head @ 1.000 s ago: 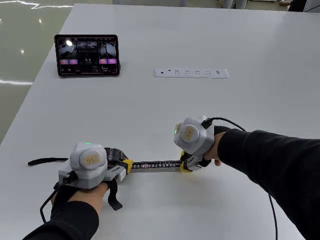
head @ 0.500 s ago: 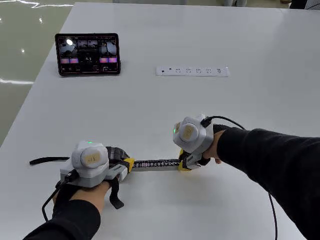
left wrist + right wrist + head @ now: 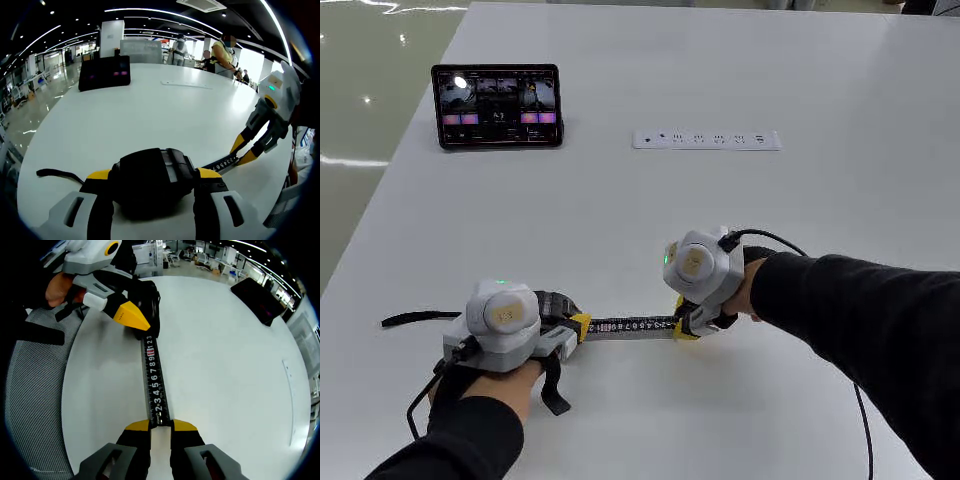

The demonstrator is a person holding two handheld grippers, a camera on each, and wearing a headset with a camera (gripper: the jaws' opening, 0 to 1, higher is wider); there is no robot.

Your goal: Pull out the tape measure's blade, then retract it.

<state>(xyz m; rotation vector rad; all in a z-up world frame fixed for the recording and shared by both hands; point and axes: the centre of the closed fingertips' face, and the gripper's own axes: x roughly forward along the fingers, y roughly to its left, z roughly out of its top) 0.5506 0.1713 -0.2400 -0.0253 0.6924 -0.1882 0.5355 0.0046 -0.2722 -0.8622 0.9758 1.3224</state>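
The white table [image 3: 620, 220] holds the work near its front edge, at about 7 o'clock in the head view. There the left gripper [image 3: 574, 328] has its jaws clamped on the black tape measure [image 3: 150, 182], one yellow-tipped jaw pressed against each side of the case, which rests on the tabletop. A black strap [image 3: 415, 320] trails from the case across the table toward 9 o'clock. The blade [image 3: 155, 385] is partly drawn out, its numbers facing up, and runs straight from the case toward 3 o'clock in the head view to the right gripper [image 3: 160, 426]. That gripper's jaws are drawn together and pinch the blade's free end between their yellow tips. In the right gripper view the blade stretches away toward 12 o'clock and ends at the case held by the other gripper. The blade sits low along the table; whether it touches the surface I cannot tell. Farther back on the table, a dark tablet [image 3: 497, 105] stands propped at 10 o'clock with its screen lit, and a white power strip [image 3: 707, 140] lies flat at 1 o'clock, well apart from both grippers.
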